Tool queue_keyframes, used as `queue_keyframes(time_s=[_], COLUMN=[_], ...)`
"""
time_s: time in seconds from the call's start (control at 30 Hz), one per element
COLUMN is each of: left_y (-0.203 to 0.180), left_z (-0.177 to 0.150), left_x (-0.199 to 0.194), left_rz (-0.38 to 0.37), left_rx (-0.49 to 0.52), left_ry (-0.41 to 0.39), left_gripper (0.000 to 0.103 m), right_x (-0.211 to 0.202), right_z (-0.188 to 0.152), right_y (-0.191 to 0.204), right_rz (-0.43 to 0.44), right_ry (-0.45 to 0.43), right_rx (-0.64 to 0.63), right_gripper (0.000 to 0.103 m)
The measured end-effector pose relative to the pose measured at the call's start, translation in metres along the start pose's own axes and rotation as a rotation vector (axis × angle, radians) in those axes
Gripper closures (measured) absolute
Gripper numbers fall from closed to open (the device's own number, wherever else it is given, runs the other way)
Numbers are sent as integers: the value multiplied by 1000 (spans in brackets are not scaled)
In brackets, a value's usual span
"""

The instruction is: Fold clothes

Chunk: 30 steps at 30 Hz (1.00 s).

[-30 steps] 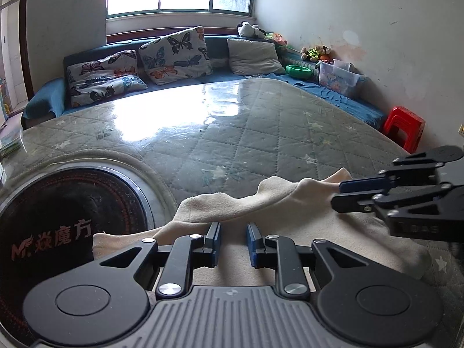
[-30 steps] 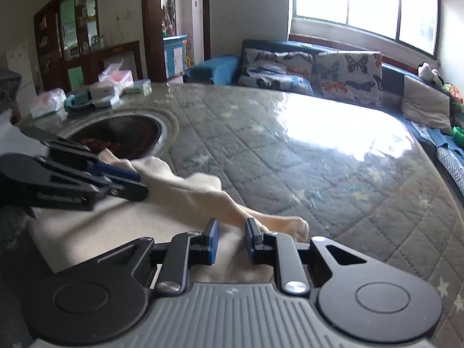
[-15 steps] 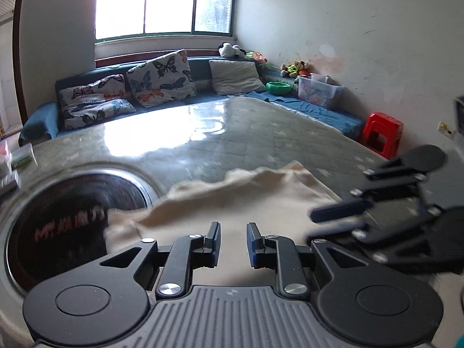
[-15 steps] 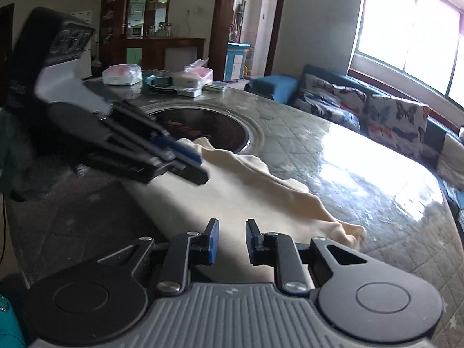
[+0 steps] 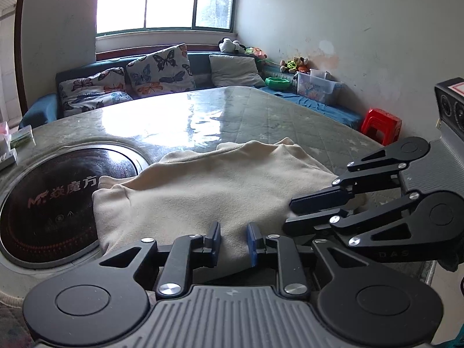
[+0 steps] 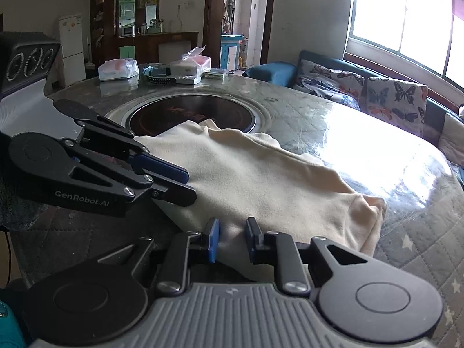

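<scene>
A cream garment (image 5: 217,185) lies flat across the quilt-covered round table (image 5: 261,116), its far left corner over the dark round cooktop (image 5: 58,197). My left gripper (image 5: 233,232) is shut on the garment's near edge, with cloth filling the gap between the blue pads. Just to its right, my right gripper (image 5: 288,216) reaches in from the side. In the right wrist view the right gripper (image 6: 232,229) is likewise shut on the near hem of the garment (image 6: 261,179). There the left gripper (image 6: 190,187) is at the left, over the same edge.
The cooktop (image 6: 191,116) is set into the table (image 6: 333,121). Boxes and bags (image 6: 188,66) stand on the table's far side. A sofa with butterfly cushions (image 5: 156,72) runs along the window wall, and a red stool (image 5: 381,126) stands by the right wall.
Both grippers drew back toward the table's near edge, pulling the garment with them. It now lies flatter and more spread out. The two grippers are closer together.
</scene>
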<state>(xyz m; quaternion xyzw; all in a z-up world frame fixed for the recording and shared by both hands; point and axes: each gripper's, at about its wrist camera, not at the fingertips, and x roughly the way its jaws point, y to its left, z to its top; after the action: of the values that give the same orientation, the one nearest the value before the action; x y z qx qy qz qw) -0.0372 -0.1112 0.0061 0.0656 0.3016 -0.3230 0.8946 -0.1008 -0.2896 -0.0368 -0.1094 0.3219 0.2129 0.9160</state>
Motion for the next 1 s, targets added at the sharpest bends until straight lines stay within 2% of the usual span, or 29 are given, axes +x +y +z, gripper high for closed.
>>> queue_keyframes(time_s=[0.23,0.3,0.53,0.7,0.8,0.87,1.0], left_y=[0,1,4,7,10,15,32], left_z=[-2,-1,-2,-2,1,2,1], left_x=[0,0,-5,-7,-13,-21,-29], left_rz=[-1,-2,-8,-14,-4,11,53], left_rx=[-1,-5,-22,-40,-53,-67,-113], left_ry=[-2,-2,-3,-5,-15,-36,-42], left_gripper=[80,80,79,79,78,73,71], right_x=[-14,-9,-23,-21,-21,-23,-27], right_z=[-4,-11,-10,-27,-29,-26,-26], right_y=[-12,-18,-25,-44,-44,-45,-53], right_rz=[-51,-43,-63,-94,-92,-91,-71], right_ry=[-22,-3,-45,3,-2,-3,-23], right_rx=[75,105,135,230,228,219,275], right_gripper=[85,85,85,86,86,86,85])
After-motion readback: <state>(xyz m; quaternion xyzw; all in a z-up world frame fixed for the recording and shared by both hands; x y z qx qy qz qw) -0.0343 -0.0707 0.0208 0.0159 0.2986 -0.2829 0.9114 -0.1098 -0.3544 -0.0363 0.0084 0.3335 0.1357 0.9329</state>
